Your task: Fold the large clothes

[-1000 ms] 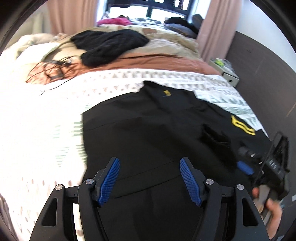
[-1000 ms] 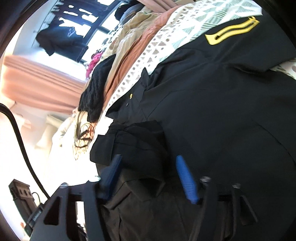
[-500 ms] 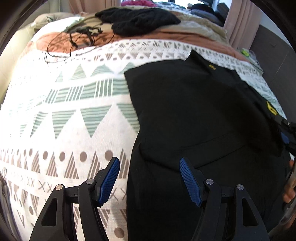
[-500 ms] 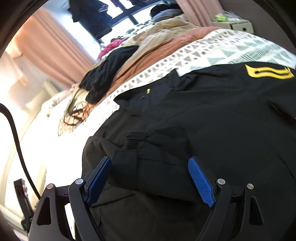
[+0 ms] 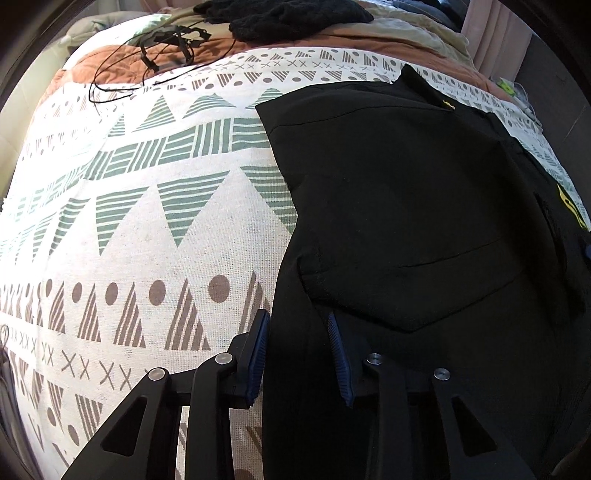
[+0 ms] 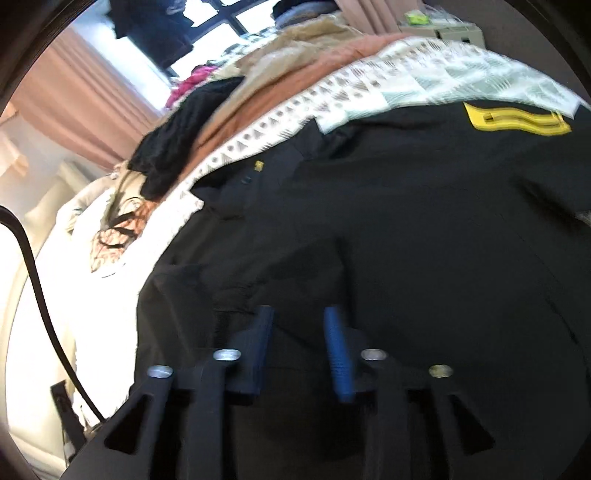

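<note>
A large black shirt [image 5: 399,206] with a yellow shoulder patch [image 5: 570,206] lies spread on a patterned bedspread [image 5: 147,229]. Its sleeves are folded in over the body. My left gripper [image 5: 299,332] has its blue pads narrowed around the shirt's left side edge near the hem, with black cloth between them. In the right wrist view the same shirt [image 6: 424,229] fills the frame, with the patch [image 6: 517,122] at upper right. My right gripper [image 6: 299,325] has its pads narrowed on a fold of the black cloth.
A black knit garment [image 5: 291,16] and tangled black cables [image 5: 166,44] lie at the far end of the bed on a rust blanket [image 5: 92,74]. Pink curtains [image 6: 74,96] and a window stand beyond. A bedside box [image 6: 454,31] sits at the far right.
Both grippers went from wide open to nearly closed on the shirt cloth. The left gripper moved down to the shirt's left edge; the right settled lower on the shirt.
</note>
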